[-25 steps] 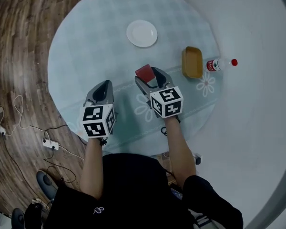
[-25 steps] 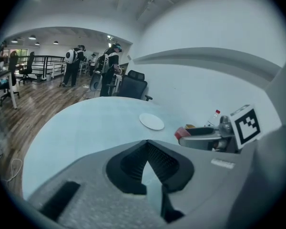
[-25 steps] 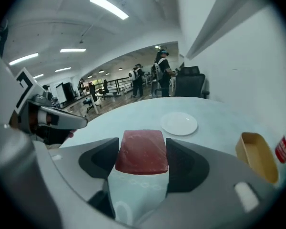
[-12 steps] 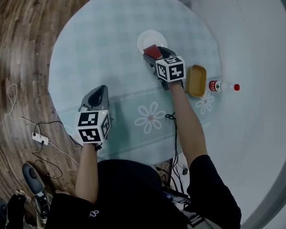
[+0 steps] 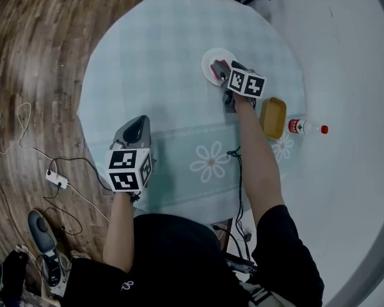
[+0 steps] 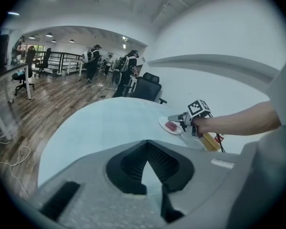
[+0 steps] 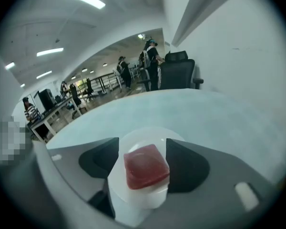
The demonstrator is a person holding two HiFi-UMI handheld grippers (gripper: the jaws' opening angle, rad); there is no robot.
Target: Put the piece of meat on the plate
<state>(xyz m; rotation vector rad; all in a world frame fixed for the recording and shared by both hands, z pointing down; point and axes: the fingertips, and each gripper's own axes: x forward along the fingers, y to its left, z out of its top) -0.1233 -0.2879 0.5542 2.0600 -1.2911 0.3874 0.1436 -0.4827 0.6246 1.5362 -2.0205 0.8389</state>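
Though short of it before, meat (image 7: 145, 168) now on plate (image 5: 209, 57).

1. The right gripper (image 5: 225, 71) reaches over the white plate (image 5: 209, 61) on the round table (image 5: 147, 56).
2. The red piece of meat (image 5: 218, 66) shows on the plate, at that gripper's tips.
3. The left gripper (image 5: 136, 124) is well apart, over the table's near side.

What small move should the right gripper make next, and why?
Probably open the right gripper a little wider to release: the piece of meat already seems to rest on the plate, with the jaws close on both sides.
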